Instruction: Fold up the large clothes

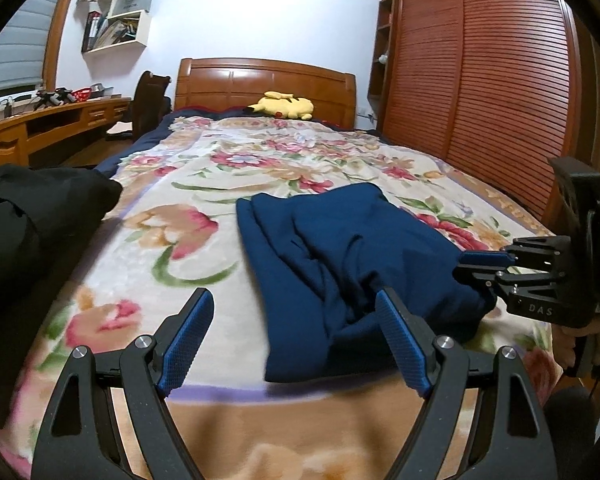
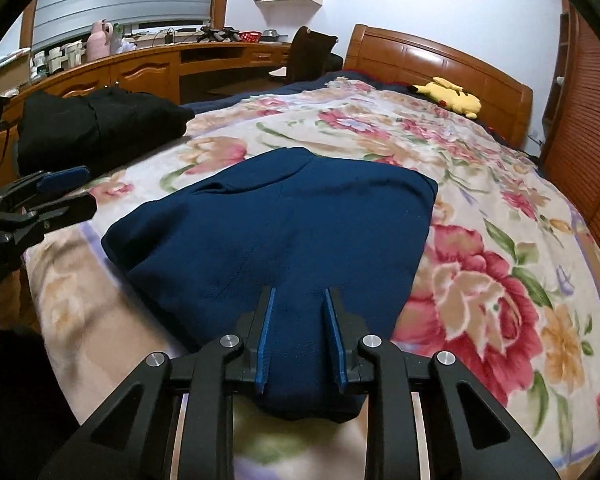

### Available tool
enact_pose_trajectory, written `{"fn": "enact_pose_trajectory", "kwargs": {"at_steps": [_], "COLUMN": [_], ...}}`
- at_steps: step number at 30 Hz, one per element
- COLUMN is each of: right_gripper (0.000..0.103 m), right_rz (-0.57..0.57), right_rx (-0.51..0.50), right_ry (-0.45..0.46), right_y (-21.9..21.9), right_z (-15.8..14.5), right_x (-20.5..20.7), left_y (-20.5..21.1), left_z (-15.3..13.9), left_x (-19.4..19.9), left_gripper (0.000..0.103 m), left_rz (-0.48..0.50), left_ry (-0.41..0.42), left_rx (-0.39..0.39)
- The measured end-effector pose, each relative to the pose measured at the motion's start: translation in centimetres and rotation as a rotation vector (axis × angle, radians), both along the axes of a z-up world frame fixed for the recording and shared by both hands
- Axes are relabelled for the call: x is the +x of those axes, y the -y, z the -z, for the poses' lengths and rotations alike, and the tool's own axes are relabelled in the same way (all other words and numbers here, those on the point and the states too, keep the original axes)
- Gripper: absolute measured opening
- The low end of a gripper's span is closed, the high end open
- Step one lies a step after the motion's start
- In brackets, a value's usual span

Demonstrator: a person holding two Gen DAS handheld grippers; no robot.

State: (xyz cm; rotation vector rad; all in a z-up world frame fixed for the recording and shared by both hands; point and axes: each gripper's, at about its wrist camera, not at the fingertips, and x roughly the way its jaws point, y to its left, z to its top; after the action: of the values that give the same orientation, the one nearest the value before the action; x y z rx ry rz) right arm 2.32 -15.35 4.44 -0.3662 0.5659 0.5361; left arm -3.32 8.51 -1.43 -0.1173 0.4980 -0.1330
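A navy blue garment (image 1: 332,264) lies partly folded on the floral bedspread (image 1: 188,200); it also shows in the right wrist view (image 2: 284,220). My left gripper (image 1: 296,320) is open and empty, just above the bed at the garment's near left edge, its right finger over the cloth. My right gripper (image 2: 300,300) is shut on the garment's near edge, with cloth bunched between its blue pads. It appears in the left wrist view (image 1: 476,264) at the right, pinching the garment's corner. The left gripper appears at the left of the right wrist view (image 2: 66,190).
A black garment (image 1: 28,224) lies bunched at the bed's left edge, also in the right wrist view (image 2: 96,124). A yellow plush toy (image 1: 284,106) rests by the wooden headboard. A wooden desk (image 2: 140,68) runs along the left; a louvered wardrobe (image 1: 480,80) stands on the right.
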Motion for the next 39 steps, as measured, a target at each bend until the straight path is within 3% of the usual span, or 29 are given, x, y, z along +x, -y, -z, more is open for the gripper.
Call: {"fn": "enact_pose_trajectory", "kwargs": {"at_steps": [14, 16, 19, 26, 28, 33, 39], "right_gripper": [0.026, 0.026, 0.026, 0.034, 0.034, 0.034, 0.034], "right_rz": [-0.007, -0.009, -0.007, 0.039, 0.042, 0.047, -0.013], "right_rx": [-0.006, -0.003, 0.018, 0.038, 0.03, 0.023, 0.111], "right_ry": [-0.017, -0.019, -0.013, 0.017, 0.016, 0.013, -0.005], "right_y": [0.1, 0.3, 0.8, 2.2, 2.2, 2.2, 1.8], "right_z": [0.0, -0.4, -1.3, -1.9, -1.5, -1.1, -1.7], "right_x": [0.6, 0.7, 0.8, 1.4, 1.6, 2.6, 2.4], "left_y": [2.2, 2.4, 2.8, 3.9, 4.0, 2.6, -2.0], "left_z": [0.4, 0.5, 0.9, 1.1, 1.0, -0.4, 0.6], "left_x": [0.9, 1.3, 1.9, 2.3, 2.3, 1.5, 1.5], "left_gripper": [0.083, 0.066, 0.052, 0.031, 0.014, 0.011, 0.011], "left_rz": [0.067, 0.088, 0.121, 0.155, 0.179, 0.138, 0.018], "left_ry": [-0.025, -0.037, -0.067, -0.08, -0.087, -0.057, -0.085], "left_rx": [-0.003, -0.023, -0.04, -0.034, -0.044, -0.018, -0.021]}}
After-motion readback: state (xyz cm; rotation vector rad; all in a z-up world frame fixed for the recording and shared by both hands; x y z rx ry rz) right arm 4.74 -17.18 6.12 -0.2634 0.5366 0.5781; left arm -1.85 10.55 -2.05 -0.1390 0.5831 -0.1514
